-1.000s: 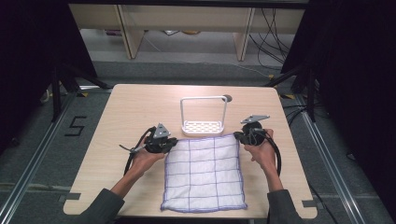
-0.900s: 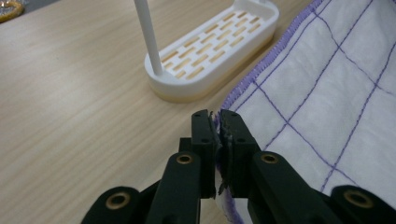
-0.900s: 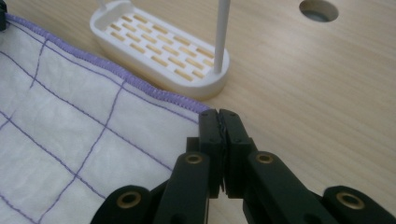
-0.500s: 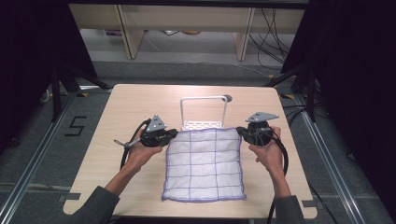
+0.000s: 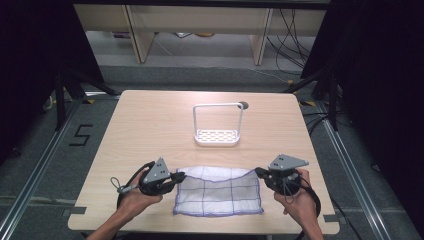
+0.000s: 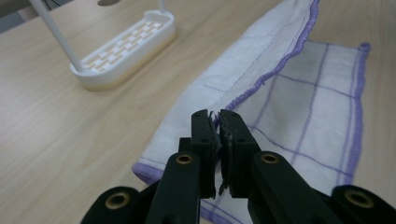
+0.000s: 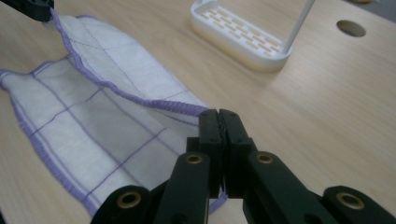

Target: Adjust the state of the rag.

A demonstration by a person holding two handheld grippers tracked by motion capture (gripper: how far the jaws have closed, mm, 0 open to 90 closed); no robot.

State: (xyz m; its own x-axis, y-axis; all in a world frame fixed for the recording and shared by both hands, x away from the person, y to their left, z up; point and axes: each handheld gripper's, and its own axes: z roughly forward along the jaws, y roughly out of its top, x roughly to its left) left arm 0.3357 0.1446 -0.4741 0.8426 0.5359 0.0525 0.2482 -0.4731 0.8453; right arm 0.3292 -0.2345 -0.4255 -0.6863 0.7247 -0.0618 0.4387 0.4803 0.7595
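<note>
The cloth [image 5: 218, 194] is thin, soft and very light, so it bends and sags wherever nothing holds it. It lies at the near side of the tabletop [image 5: 150, 125], half folded over itself. The best spots to hold are the far corners on the purple hem, and that is where both claws are. The left claw [image 5: 179, 176] is clamped on one corner and the right claw [image 5: 260, 173] is clamped on the other. The high view shows the whole cloth and the white rack [image 5: 218, 125] well apart behind it. The left gripper view shows the lifted edge [image 6: 280, 65] hanging over the flat layer. The pinched bit in the right gripper view looks tiny, so the hold may be weak there
</note>
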